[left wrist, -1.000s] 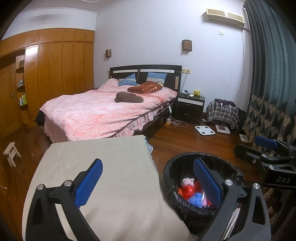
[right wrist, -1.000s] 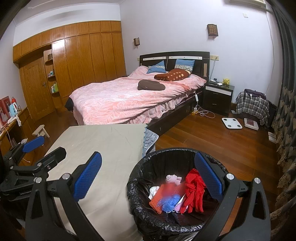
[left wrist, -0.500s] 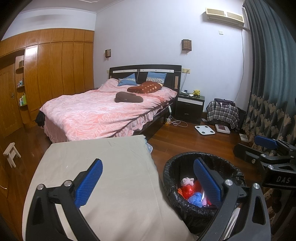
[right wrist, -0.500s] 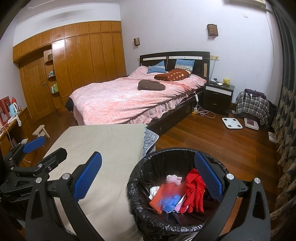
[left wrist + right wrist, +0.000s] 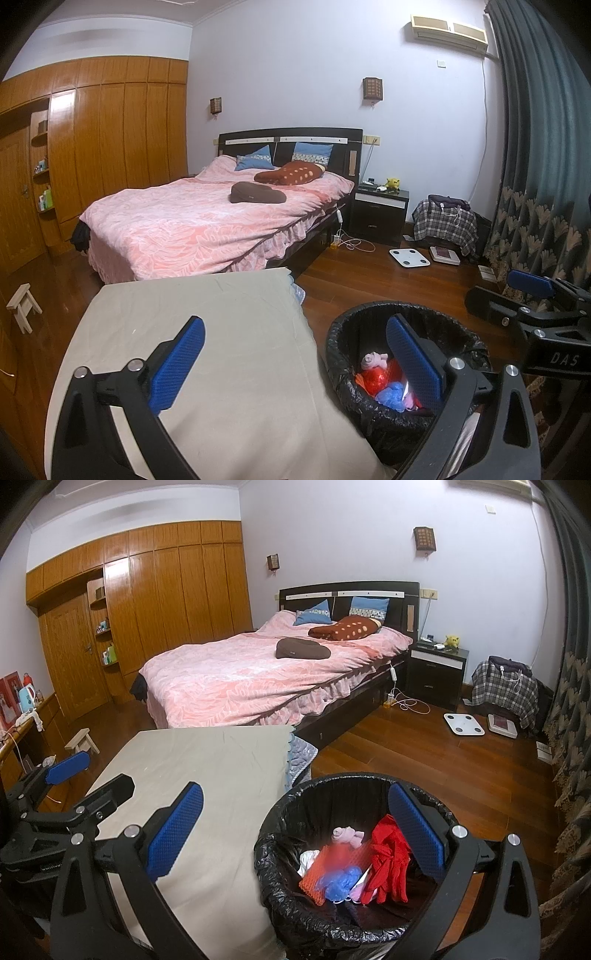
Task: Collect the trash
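A trash bin (image 5: 280, 853) lined with a black bag stands on the floor right of a beige-covered table (image 5: 221, 775). It holds red, orange, blue, pink and white trash (image 5: 351, 864). The bin (image 5: 340, 347) also shows in the left wrist view with its trash (image 5: 376, 380). My left gripper (image 5: 295, 362) is open and empty, over the table's right edge and the bin. My right gripper (image 5: 295, 838) is open and empty, over the bin's near left rim. The right gripper also shows at the right edge of the left wrist view (image 5: 528, 295), and the left gripper at the left edge of the right wrist view (image 5: 74, 775).
A bed with pink cover (image 5: 266, 672) stands behind the table. A nightstand (image 5: 436, 675), a white scale (image 5: 463, 723) and a plaid-covered pile (image 5: 506, 690) sit at the far right. Curtains (image 5: 569, 738) hang on the right. A small stool (image 5: 83, 740) is on the left.
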